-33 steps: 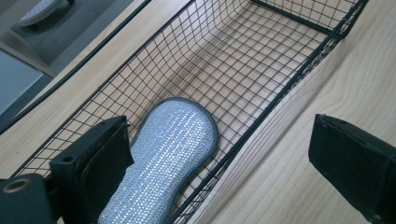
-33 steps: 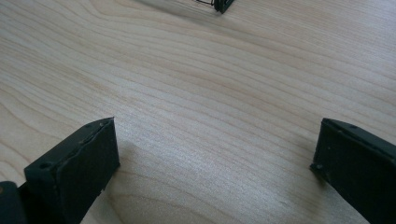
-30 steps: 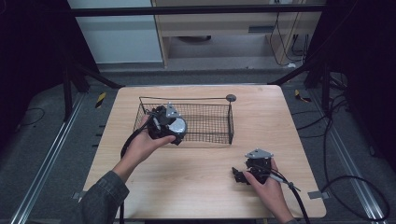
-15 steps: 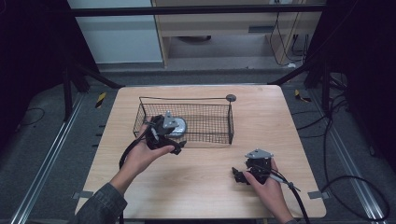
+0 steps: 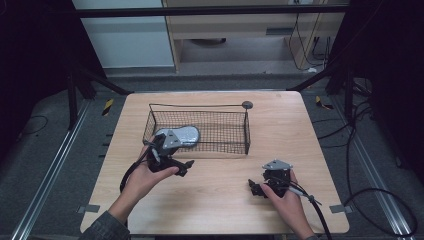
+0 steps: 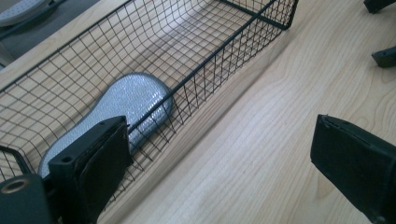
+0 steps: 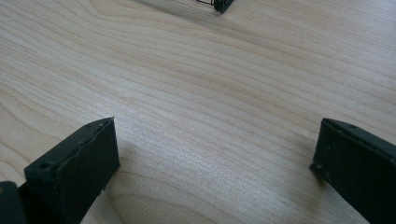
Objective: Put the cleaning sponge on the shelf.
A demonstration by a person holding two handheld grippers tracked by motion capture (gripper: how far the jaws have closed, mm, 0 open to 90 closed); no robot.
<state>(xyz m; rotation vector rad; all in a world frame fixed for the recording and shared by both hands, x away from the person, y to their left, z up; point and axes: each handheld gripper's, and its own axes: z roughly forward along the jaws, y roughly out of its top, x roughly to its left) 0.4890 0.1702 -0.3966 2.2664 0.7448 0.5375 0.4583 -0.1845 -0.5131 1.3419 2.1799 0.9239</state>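
The grey insole (image 6: 116,107) is lying flat in the wire basket (image 5: 235,131), at its left end. It is judged light, thin and bendable; the raised edge should be pinched. Both the left gripper (image 5: 172,162) and the right gripper (image 5: 262,187) are seen with open, empty jaws over the bench (image 5: 215,200).

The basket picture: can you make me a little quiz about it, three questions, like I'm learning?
1. True or false: the grey insole lies inside the wire basket.
2. What is between the jaws of the left gripper?
A) the insole
B) nothing
C) a cable
3. Fill in: the right gripper sits low over the wooden ____, in front of the basket.

Key:
1. True. It lies at the basket's left end, seen through the mesh in the left gripper view.
2. B. The jaws have just been opening and stand apart outside the basket.
3. table.
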